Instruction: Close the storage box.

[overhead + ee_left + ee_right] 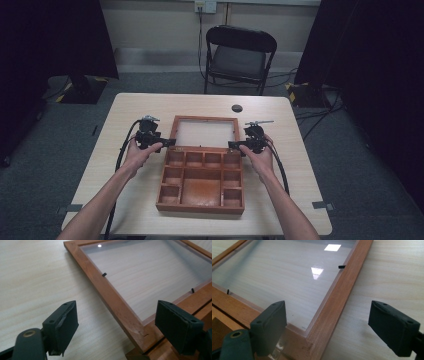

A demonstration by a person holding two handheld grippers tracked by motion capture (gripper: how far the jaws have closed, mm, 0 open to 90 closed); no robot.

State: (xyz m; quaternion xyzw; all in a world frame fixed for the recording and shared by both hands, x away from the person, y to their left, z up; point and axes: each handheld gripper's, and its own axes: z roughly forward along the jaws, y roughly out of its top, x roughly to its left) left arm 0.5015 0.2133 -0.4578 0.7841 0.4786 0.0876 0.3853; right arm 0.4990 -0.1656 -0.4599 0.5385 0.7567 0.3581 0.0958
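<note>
A wooden box point(201, 199) with several compartments lies open on the table. Its glass-paned lid point(204, 132) is folded flat behind it. My left gripper point(169, 142) is open at the lid's left edge near the hinge. In the left gripper view its jaws straddle the lid's wooden side rail point(113, 302), with nothing held. My right gripper point(235, 145) is open at the lid's right edge. In the right gripper view the lid's corner point(312, 337) sits between the wide-apart jaws, with the glass pane point(284, 277) beyond.
A black folding chair point(238, 57) stands behind the table. A small dark round disc point(237, 108) sits on the table point(130, 107) beyond the lid. Cables trail from both grippers along the forearms. Bare tabletop lies to either side of the box.
</note>
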